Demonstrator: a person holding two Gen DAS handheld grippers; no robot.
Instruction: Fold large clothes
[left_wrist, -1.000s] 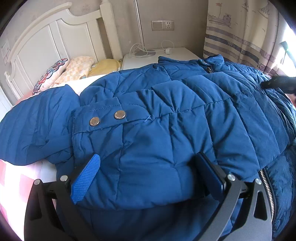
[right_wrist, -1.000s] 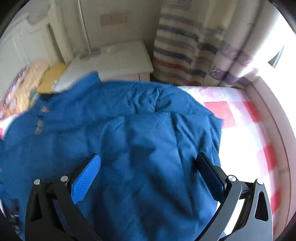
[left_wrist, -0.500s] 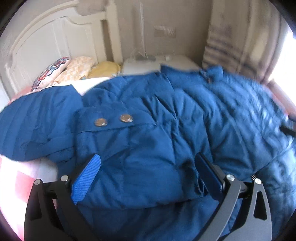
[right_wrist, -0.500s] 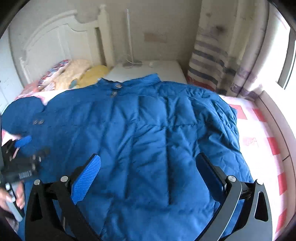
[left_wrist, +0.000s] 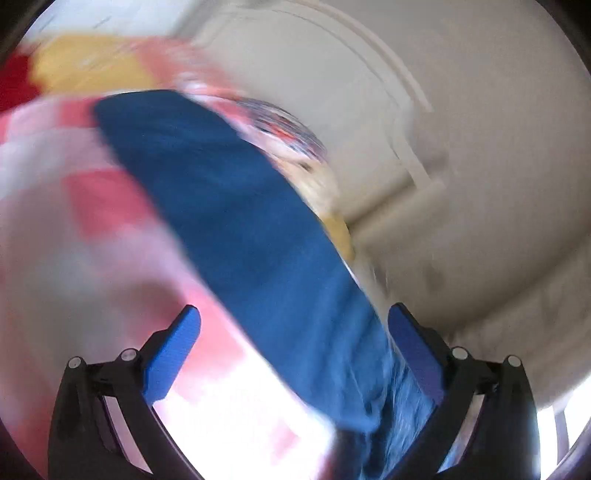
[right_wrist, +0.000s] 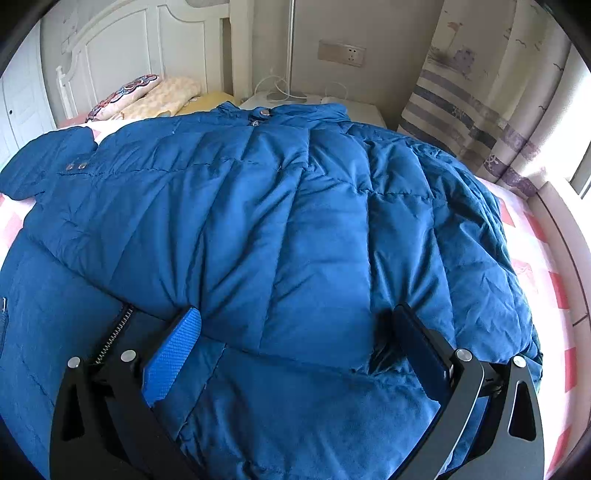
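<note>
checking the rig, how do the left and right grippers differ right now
The left gripper sees the jacket as a blurred blue strip running between its jaws; the right gripper sits steady over the spread jacket. Left faces the headboard; right faces the nightstand. Both are open, gripping nothing.

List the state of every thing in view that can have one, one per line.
Blue quilted down jacket: spread on the bed, front collar snapped shut, one side folded over.
Jacket zipper: open at the lower edge.
Left gripper: open, blurred, sleeve between the fingers.
Right gripper: open, over the jacket hem.
White charger cable: coiled on the nightstand.
</note>
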